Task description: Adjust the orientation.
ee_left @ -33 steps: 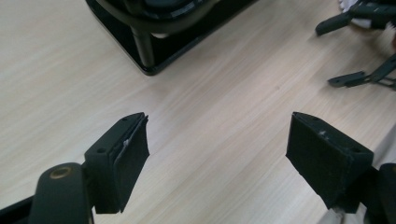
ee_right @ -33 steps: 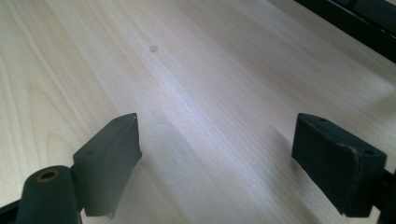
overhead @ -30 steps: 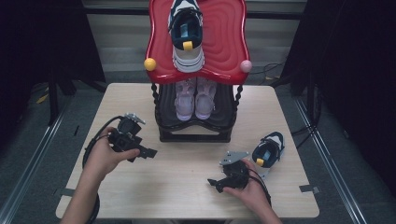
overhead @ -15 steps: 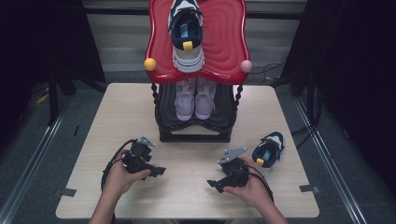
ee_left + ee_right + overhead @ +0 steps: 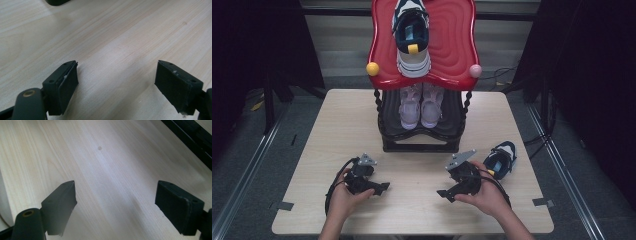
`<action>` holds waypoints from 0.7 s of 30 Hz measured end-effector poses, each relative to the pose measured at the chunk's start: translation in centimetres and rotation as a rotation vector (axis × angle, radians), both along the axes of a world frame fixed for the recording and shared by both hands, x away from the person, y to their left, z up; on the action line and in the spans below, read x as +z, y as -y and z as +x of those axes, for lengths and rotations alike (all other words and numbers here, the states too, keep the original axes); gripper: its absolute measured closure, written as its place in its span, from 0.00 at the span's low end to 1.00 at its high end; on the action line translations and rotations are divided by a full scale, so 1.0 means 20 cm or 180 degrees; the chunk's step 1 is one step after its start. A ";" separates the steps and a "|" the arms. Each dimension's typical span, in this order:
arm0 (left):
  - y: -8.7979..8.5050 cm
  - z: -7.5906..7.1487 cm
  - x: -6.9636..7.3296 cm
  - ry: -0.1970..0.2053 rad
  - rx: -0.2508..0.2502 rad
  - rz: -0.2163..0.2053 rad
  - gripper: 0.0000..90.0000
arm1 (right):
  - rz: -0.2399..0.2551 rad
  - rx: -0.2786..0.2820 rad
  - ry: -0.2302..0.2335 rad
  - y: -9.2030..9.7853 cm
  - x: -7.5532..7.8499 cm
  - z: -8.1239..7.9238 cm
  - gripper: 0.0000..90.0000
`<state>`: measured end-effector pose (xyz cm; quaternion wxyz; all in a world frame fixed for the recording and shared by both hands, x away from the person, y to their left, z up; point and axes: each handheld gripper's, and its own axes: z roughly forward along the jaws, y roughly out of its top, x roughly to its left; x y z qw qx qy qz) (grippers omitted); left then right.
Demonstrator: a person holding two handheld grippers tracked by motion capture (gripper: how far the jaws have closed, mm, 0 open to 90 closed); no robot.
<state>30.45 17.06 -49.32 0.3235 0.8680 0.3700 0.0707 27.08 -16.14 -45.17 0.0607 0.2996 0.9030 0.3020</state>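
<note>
A pale wooden table (image 5: 337,130) stands on a grey floor, with a two-tier shoe rack (image 5: 422,135) at its far side. Both hands rest low near the front edge. The left gripper (image 5: 381,187) and right gripper (image 5: 443,194) each have jaws spread wide over bare wood. A navy shoe (image 5: 499,160) lies just beside the right hand.

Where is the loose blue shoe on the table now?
In the high view, the blue shoe lies on the table's right side, just beyond the right gripper, right of the shoe rack.
</note>
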 end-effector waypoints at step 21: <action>-0.01 -0.06 -0.07 0.0525 -0.0008 -0.0102 0.16 | -0.0326 0.0137 -0.0178 0.03 0.19 0.07 0.20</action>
